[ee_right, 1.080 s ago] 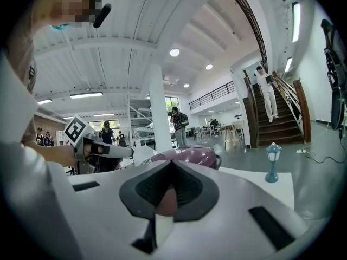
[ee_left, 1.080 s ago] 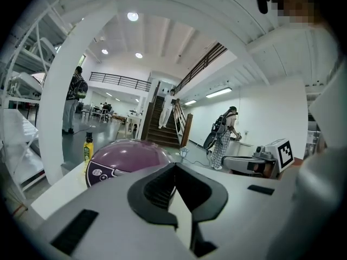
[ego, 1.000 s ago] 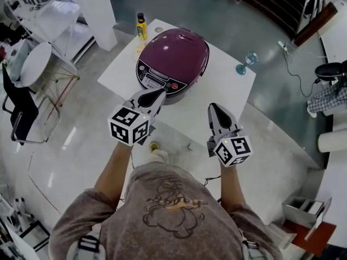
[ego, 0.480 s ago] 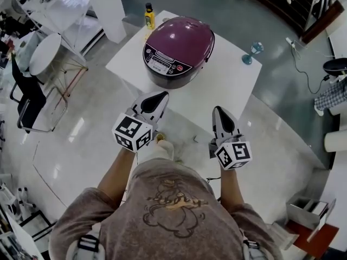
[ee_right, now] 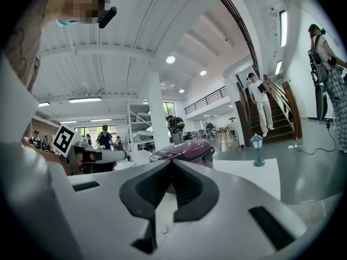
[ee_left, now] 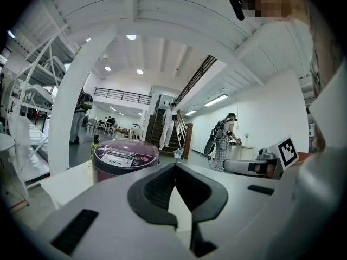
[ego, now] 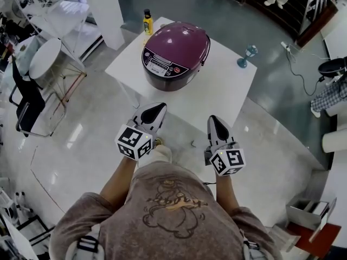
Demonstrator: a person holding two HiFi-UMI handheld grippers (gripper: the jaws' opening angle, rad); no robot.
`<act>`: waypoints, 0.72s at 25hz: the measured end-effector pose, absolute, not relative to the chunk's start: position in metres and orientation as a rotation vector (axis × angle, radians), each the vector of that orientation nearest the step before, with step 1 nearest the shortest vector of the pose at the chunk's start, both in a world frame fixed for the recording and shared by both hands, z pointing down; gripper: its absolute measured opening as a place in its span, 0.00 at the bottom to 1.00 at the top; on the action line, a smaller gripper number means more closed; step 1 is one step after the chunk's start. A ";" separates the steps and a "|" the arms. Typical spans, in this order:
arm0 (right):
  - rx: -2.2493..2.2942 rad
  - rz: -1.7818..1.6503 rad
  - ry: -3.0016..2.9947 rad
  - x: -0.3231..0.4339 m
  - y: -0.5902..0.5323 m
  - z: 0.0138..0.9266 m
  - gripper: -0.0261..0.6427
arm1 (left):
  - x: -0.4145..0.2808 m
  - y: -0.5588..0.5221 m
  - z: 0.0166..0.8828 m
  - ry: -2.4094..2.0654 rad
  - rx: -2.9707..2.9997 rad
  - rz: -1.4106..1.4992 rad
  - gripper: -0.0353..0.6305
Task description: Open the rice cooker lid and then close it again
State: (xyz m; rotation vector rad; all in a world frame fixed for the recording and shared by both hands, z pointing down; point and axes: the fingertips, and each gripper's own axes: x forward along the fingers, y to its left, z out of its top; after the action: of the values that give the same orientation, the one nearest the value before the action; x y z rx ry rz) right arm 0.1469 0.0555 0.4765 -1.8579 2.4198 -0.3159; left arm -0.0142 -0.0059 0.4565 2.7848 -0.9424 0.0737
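Overhead, the purple rice cooker (ego: pixel 176 56) is seen closed, upper centre, on a white table (ego: pixel 227 88). Left gripper view: "SUFOR" is read on it — the left gripper (ee_left: pixel 174 166) is pinched together, empty. Right gripper view — the right gripper (ee_right: pixel 172 162) likewise.

bare tabletop (ego: pixel 219 88) before rice cooker (ego: pixel 175 54), bottle (ego: pixel 147 21) behind (left), goblet (ego: pixel 248 56) right
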 end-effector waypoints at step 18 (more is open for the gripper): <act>-1.856 -0.306 2.428 0.134 0.058 0.471 0.04 | -0.027 0.000 0.445 -0.986 2.769 0.005 0.09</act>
State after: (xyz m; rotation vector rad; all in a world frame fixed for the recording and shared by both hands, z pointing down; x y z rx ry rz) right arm 0.1341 0.0580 0.4705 -1.8560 2.4282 -0.3063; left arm -0.0271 0.0001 0.4450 2.7692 -0.9856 0.0053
